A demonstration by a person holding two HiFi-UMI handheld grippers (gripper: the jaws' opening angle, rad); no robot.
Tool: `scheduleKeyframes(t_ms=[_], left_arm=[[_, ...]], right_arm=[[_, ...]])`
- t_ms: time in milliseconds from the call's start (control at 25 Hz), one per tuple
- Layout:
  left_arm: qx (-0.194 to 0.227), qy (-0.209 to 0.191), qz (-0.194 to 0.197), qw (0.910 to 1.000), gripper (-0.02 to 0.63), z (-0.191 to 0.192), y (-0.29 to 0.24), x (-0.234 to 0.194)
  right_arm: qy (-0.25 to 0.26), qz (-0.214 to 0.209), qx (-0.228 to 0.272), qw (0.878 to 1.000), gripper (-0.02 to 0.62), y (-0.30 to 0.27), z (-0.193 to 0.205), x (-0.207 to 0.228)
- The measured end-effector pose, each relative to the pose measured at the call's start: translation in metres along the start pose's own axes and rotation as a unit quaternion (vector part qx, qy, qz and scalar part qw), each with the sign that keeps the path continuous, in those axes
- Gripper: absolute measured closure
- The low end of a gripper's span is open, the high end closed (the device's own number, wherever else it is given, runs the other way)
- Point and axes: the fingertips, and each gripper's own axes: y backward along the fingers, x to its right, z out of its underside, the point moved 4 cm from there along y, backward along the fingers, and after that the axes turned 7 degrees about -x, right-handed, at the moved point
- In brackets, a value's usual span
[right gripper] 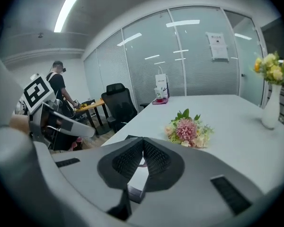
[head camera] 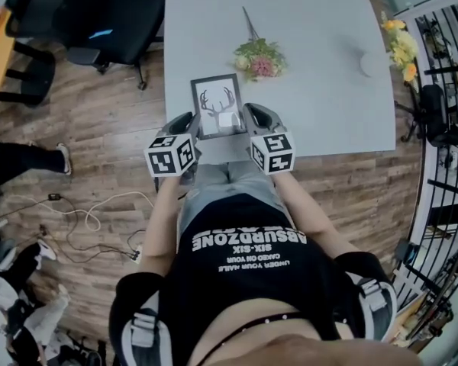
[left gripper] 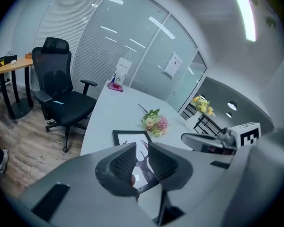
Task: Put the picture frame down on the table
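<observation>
A black picture frame (head camera: 216,105) with a deer-antler print is held between my two grippers, over the near part of the grey table (head camera: 313,90). My left gripper (head camera: 192,120) is shut on its left edge and my right gripper (head camera: 246,117) on its right edge. In the left gripper view the frame (left gripper: 128,137) runs in between the jaws of the left gripper (left gripper: 142,162). The right gripper view shows the jaws of the right gripper (right gripper: 142,157) pinched on the frame's edge (right gripper: 138,178). Whether the frame touches the table I cannot tell.
A bunch of pink flowers (head camera: 259,58) lies on the table just beyond the frame. A white vase (head camera: 370,63) with yellow flowers stands at the table's right edge. Black office chairs (head camera: 114,14) stand to the left. A person (right gripper: 58,91) stands far off by an orange desk.
</observation>
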Motion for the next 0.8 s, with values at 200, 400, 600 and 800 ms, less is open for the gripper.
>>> scheduleKeyframes(t_ms=[200, 400, 600, 800], left_arm=[[0.031, -0.042, 0.006, 0.9986, 0.591, -0.009, 0.02, 0.026], [0.046, -0.079, 0.016, 0.9957, 0.591, -0.011, 0.036, 0.051], [0.041, -0.053, 0.04, 0.9969, 0.591, -0.001, 0.042, 0.056], [0.038, -0.055, 0.034, 0.9971, 0.591, 0.005, 0.046, 0.055]], right_arm=[[0.046, -0.003, 0.028, 0.999, 0.578, 0.029, -0.013, -0.014], [0.046, -0.017, 0.044, 0.998, 0.58, 0.053, -0.019, -0.023], [0.044, -0.039, 0.031, 0.998, 0.58, 0.058, -0.012, -0.031], [0.047, -0.039, 0.028, 0.998, 0.58, 0.06, -0.01, -0.035]])
